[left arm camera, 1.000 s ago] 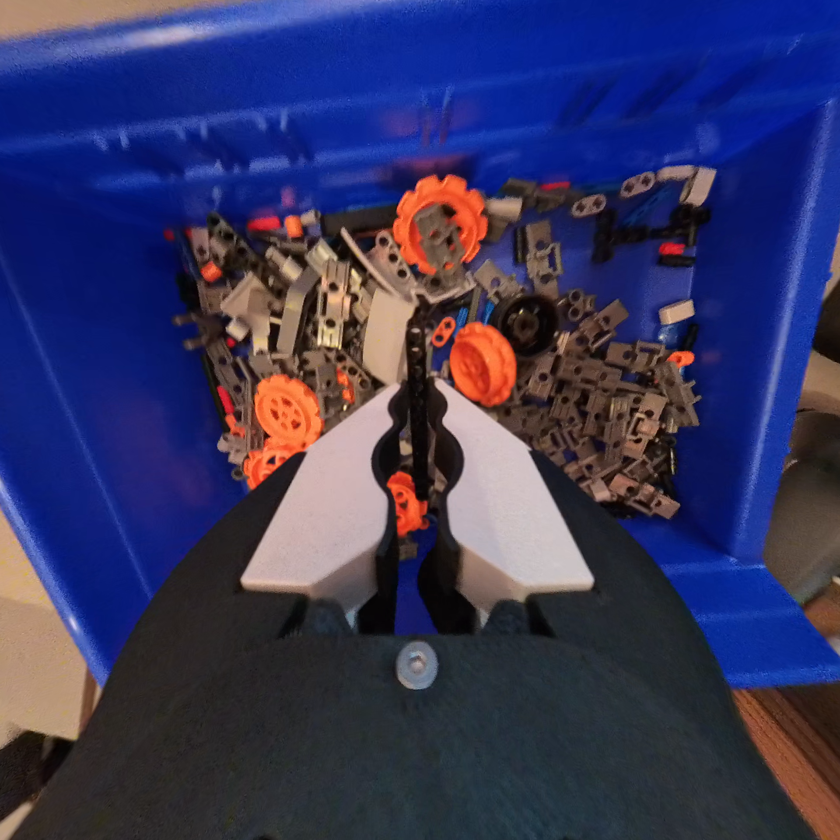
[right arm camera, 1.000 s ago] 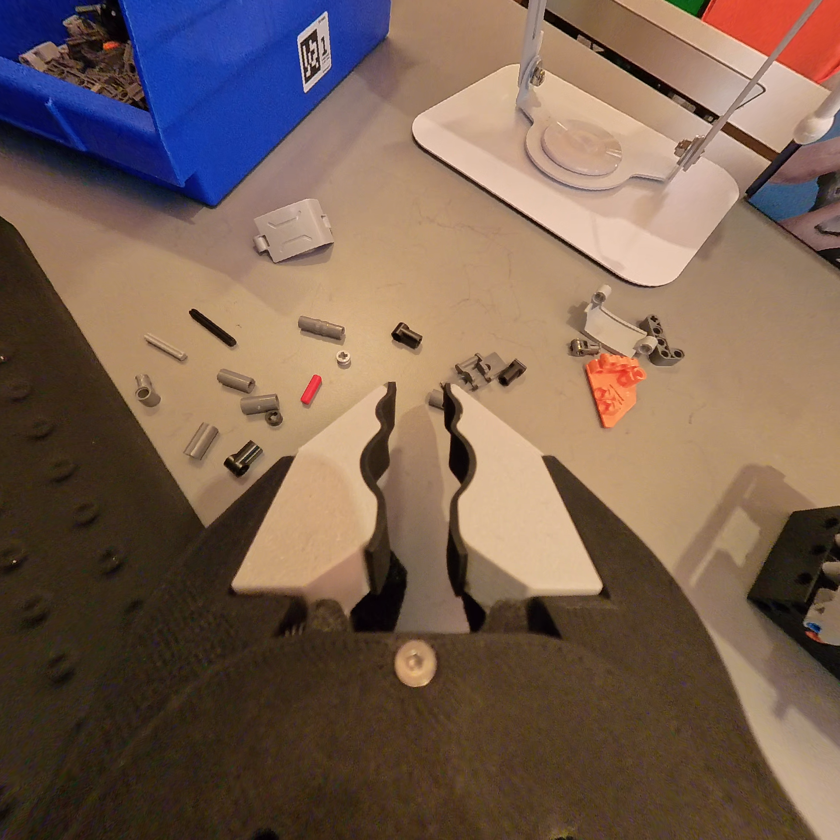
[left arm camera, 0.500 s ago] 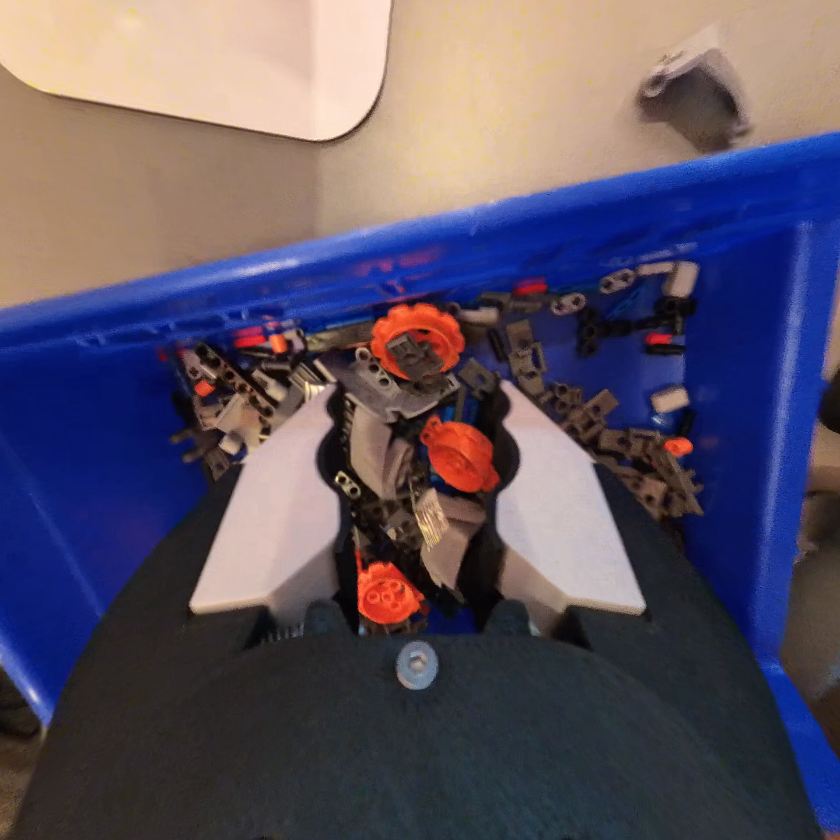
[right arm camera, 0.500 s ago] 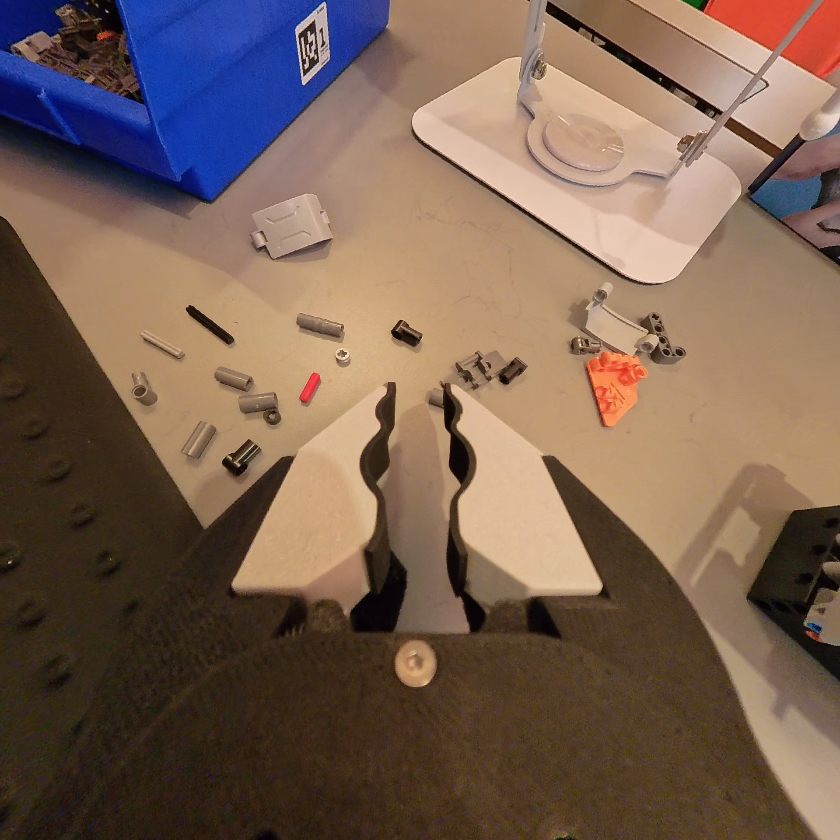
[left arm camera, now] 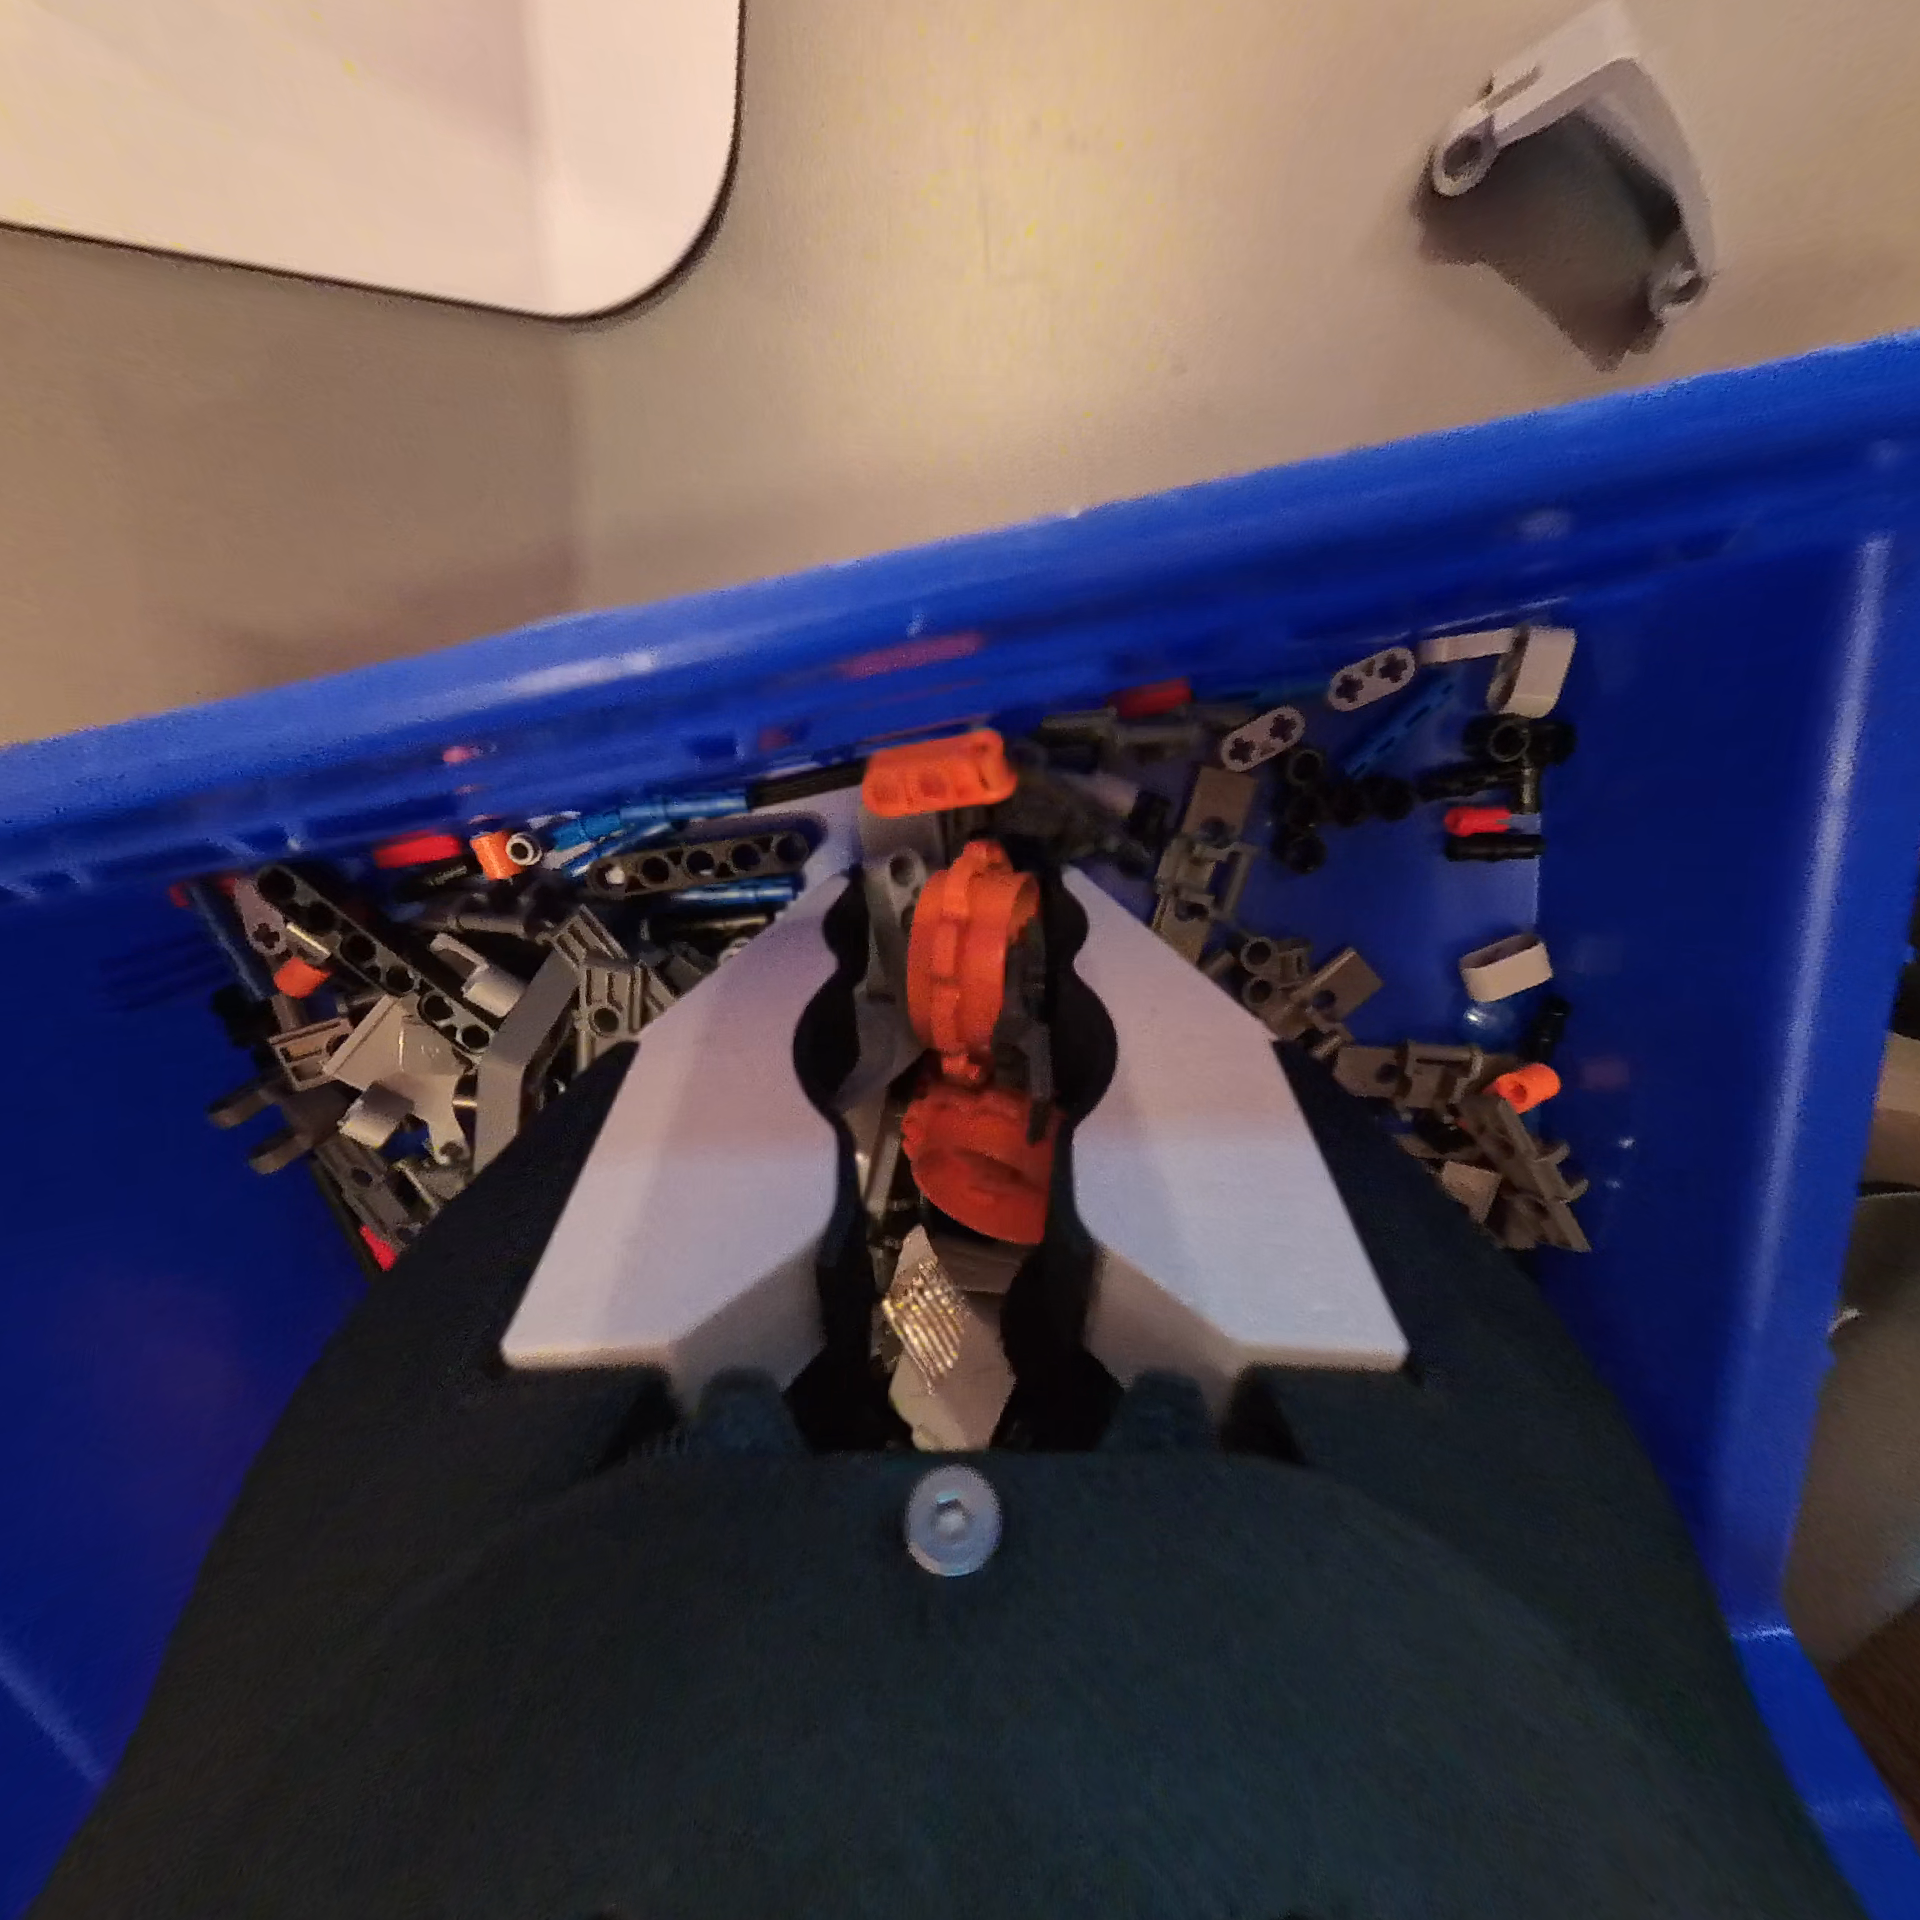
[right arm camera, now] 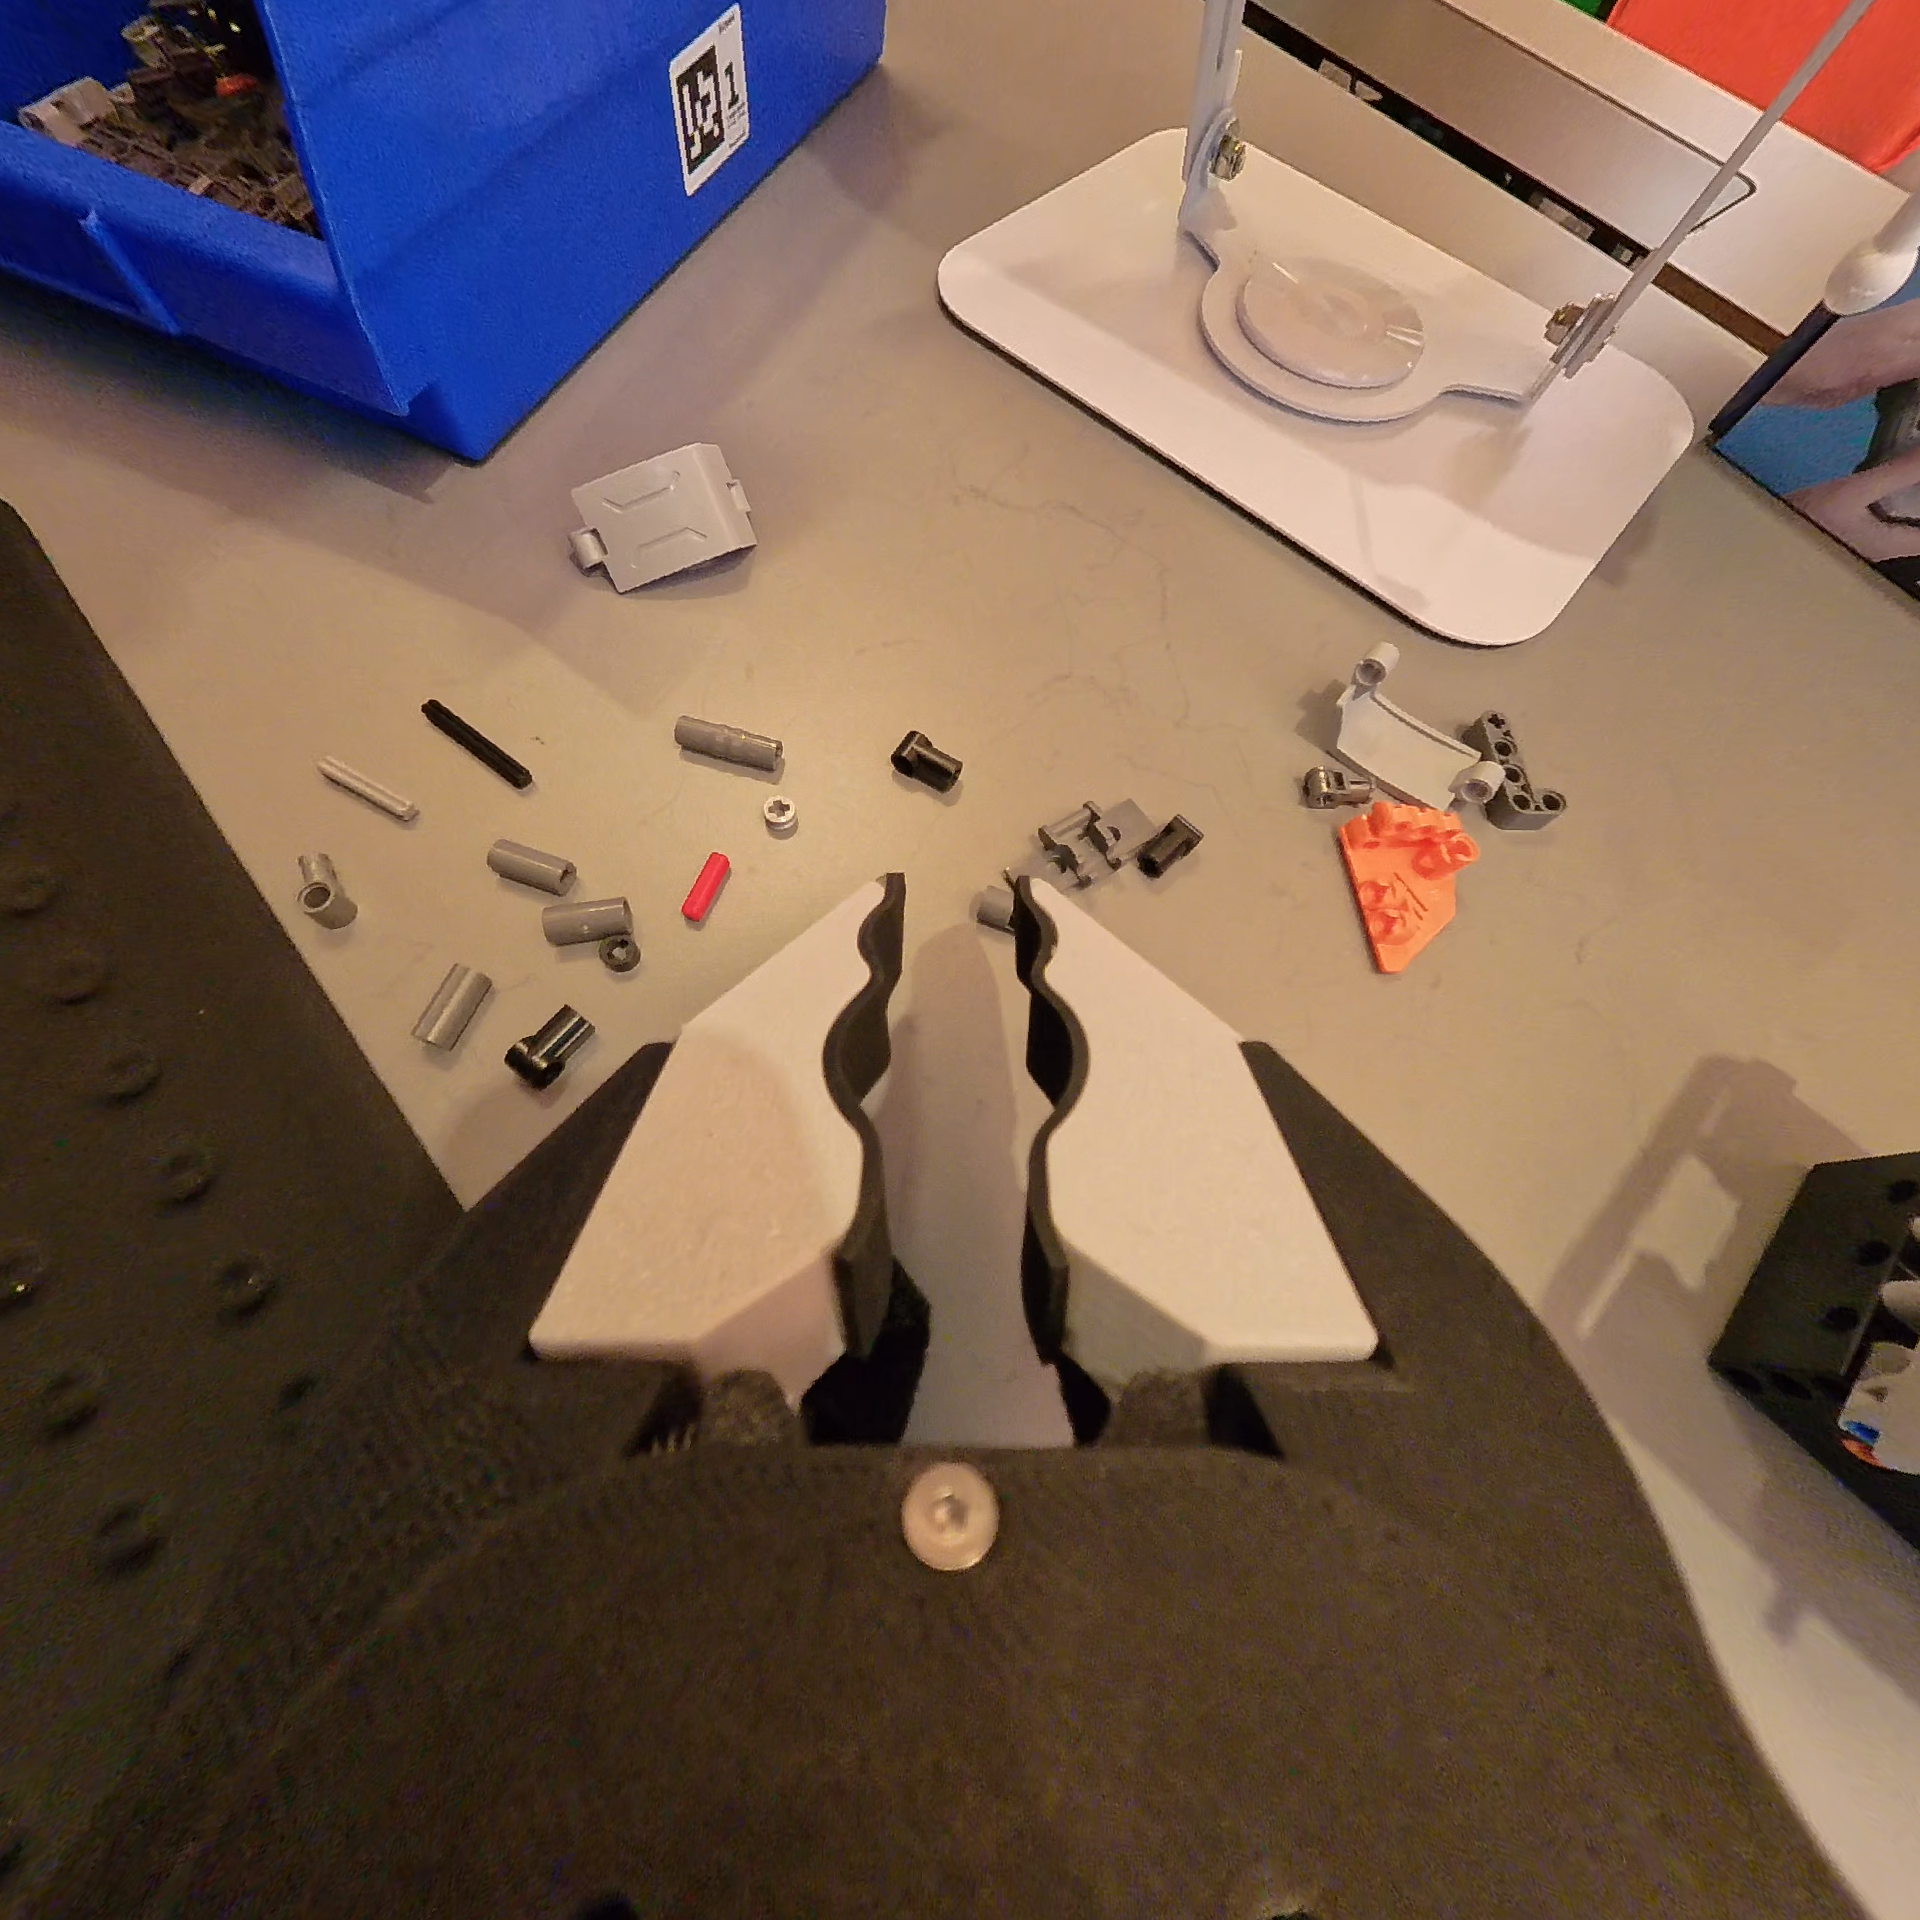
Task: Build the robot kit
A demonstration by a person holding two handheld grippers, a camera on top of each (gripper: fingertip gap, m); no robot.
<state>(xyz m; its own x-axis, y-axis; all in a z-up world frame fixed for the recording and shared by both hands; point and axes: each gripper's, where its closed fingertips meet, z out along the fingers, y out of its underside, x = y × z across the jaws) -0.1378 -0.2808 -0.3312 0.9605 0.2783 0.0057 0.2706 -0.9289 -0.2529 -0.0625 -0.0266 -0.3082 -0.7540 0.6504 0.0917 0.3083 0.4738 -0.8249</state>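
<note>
My left tongs (left arm camera: 961, 914) sit down in the blue bin (left arm camera: 935, 644), parted around an orange wheel (left arm camera: 966, 961) amid jumbled grey and black plastic pieces; whether they grip it I cannot tell. My right tongs (right arm camera: 961, 904) hang slightly apart over the smooth grey worktop (right arm camera: 1039, 582), scattered pins (right arm camera: 478, 743) alongside.

The left gripper (left arm camera: 961, 883) no longer pinches the thin black rod it held a second ago. Its fingers (left arm camera: 717, 1132) opened wide, dipped into the blue bin (left arm camera: 1247, 623), and now close partway around an orange toothed wheel (left arm camera: 961, 961) among the loose parts. More table (left arm camera: 1039, 312) shows beyond the bin's rim.
</note>
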